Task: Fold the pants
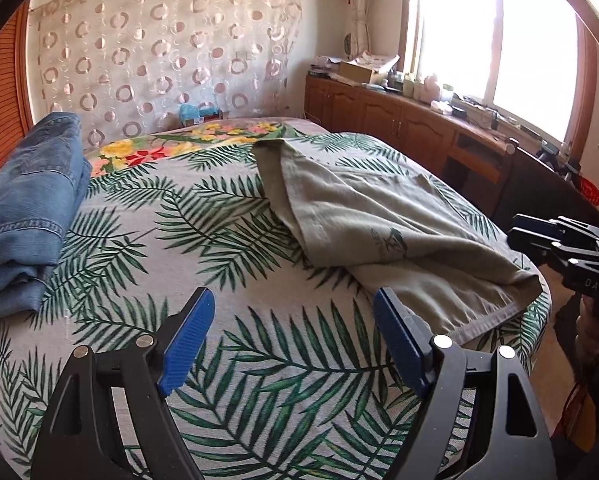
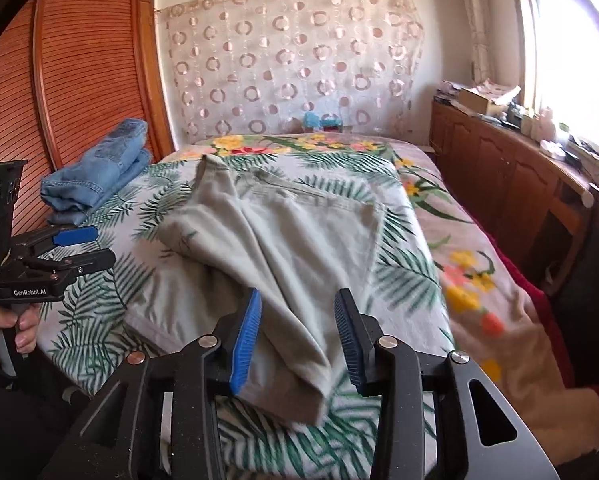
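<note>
The left gripper hangs with its blue pads wide apart and nothing between them, only the palm-leaf bedspread beneath. The right gripper is spread somewhat less widely, also empty, poised just above the near hem of the grey-green pants, whose leg end shows between its two pads without either visibly touching the cloth. The pants lie on the bedspread, ahead and to the right of the left gripper and straight ahead of the right one, their long axis running away from the right gripper, hem nearest, waistband toward the far end of the bed. From the left wrist view the pants run diagonally, one leg doubled over the other, a small dark printed mark showing on the fabric; that view also catches the right gripper's black body at the right edge. The right wrist view alone shows the person's left hand gripping the left tool's handle. Beyond the left gripper, to its left, sits a pile of folded jeans; farther off hang a ring-patterned curtain and a wooden cabinet under the window.
</note>
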The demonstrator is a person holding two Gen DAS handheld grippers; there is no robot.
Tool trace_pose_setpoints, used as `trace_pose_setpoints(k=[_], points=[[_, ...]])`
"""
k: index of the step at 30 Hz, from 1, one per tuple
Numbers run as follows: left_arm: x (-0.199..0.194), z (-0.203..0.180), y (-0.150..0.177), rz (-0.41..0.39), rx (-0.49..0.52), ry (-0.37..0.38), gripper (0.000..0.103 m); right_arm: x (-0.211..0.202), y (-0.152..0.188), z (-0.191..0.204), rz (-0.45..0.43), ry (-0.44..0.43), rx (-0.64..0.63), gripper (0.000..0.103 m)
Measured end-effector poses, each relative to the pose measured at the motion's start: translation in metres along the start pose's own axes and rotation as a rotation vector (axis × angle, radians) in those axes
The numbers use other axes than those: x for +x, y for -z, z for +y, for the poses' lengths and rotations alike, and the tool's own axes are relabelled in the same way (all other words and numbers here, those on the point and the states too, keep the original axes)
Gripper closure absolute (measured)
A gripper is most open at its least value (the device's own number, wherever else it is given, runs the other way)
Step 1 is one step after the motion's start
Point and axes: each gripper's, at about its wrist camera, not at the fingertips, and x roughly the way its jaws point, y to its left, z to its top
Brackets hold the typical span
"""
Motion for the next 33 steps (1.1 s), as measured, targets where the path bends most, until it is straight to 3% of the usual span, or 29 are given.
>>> trace_pose_setpoints(k=[12,21,30,31,33], points=[[-0.008,0.032,0.001,-0.034,-0.061,-0.048,0.021,0.050,-0.027,0.025,0.049,-0.102,-0.122,0.060],[-0.007,0.048,0.003,-0.041,-0.102,-0.064,0.021,0.086,-0.055,0.030,0.146,-0.160,-0.218,0.060],[-0.006,0.043,0.009,-0.028,-0.085,-0.057,0.021,0.105,-0.066,0.035,0.224,-0.146,-0.309,0.060],[-0.005,0.041,0.009,-0.026,-0.080,-0.056,0.021,0.108,-0.067,0.036,0.229,-0.144,-0.317,0.065],[-0.005,0.039,0.010,-0.025,-0.075,-0.052,0.021,0.110,-0.070,0.034,0.230,-0.138,-0.323,0.088]])
